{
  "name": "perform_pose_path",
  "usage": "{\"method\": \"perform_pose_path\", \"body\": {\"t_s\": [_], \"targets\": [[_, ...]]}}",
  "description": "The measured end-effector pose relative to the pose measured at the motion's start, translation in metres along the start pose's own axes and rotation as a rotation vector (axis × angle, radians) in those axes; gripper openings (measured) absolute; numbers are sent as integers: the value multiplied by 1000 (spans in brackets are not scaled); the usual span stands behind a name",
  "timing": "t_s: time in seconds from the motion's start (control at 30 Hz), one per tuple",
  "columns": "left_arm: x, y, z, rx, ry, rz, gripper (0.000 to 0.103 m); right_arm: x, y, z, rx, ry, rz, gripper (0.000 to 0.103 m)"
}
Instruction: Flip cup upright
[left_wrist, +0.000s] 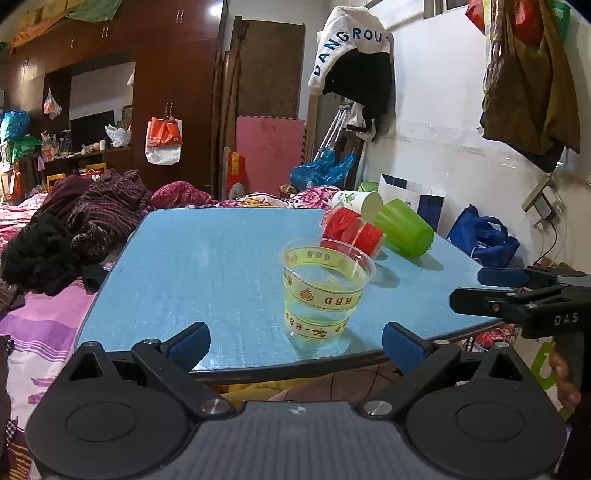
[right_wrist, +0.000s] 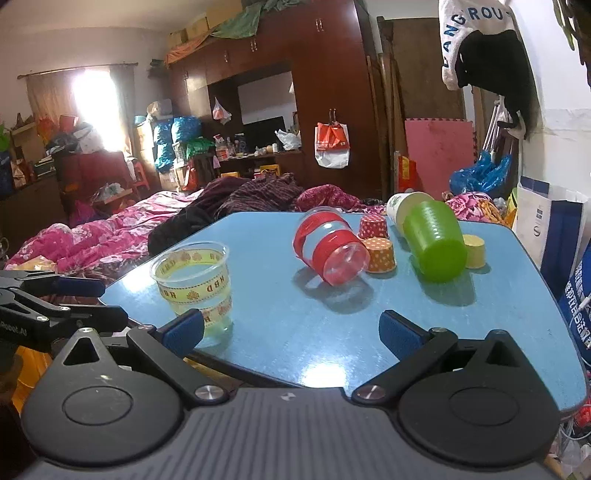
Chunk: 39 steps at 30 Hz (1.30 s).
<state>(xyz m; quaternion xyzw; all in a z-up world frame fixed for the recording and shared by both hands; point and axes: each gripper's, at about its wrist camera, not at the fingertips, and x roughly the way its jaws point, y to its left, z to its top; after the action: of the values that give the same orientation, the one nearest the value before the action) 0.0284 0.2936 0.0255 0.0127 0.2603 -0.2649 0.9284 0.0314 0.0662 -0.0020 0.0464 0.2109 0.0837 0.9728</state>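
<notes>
Clear ribbon-wrapped cup (left_wrist: 325, 291) upright, glossy blue table (left_wrist: 207, 266), left claw (left_wrist: 295, 343) open

Both tongs are spread wide with nothing between their blue pads. The left tongs (left_wrist: 295, 341) are level, pointing forward. The right tongs (right_wrist: 291, 332) are alongside, also level and empty; from the left view their fingers (left_wrist: 495, 277) point sideways, leftward.
</notes>
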Motion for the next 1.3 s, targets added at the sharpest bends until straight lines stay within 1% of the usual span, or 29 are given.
{"method": "perform_pose_path", "body": {"t_s": [0.8,1.3], "targets": [[7,3,-1,-9,15,11,101,-2,-3,2,-3,7,24,102],[9,6,-1,-18,13,15,101,-3,-4,2,1,2,21,102]]}}
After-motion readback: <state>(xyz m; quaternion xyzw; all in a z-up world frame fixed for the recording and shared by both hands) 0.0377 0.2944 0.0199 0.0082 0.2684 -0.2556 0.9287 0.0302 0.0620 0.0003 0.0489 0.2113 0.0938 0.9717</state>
